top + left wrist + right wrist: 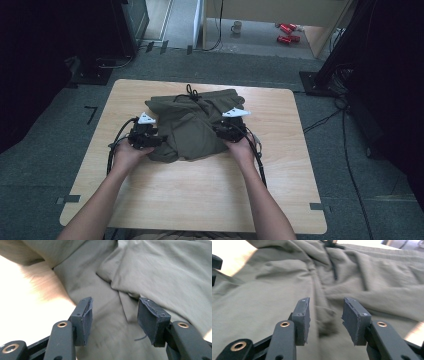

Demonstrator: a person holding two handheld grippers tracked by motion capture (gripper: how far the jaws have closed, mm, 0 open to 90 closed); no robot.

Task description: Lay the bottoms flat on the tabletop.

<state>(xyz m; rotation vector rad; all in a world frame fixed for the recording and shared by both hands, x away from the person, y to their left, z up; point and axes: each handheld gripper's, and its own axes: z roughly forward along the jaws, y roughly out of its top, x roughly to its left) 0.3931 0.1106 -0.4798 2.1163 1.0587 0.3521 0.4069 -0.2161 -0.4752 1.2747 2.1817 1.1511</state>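
An olive-green pair of shorts with a black drawstring lies folded and rumpled in the middle of the wooden table. My left gripper is at the garment's left edge; in the left gripper view its jaws stand apart over the cloth with nothing pinched, so my left gripper is open. My right gripper is at the garment's right side. In the right gripper view the fabric and drawstring lie beyond the parted pads, and my right gripper is open.
Bare tabletop lies between the garment and the near edge, where the person's forearms come in. Cables trail from both grippers. On the floor beyond the table are a mug, red cans and dark stands.
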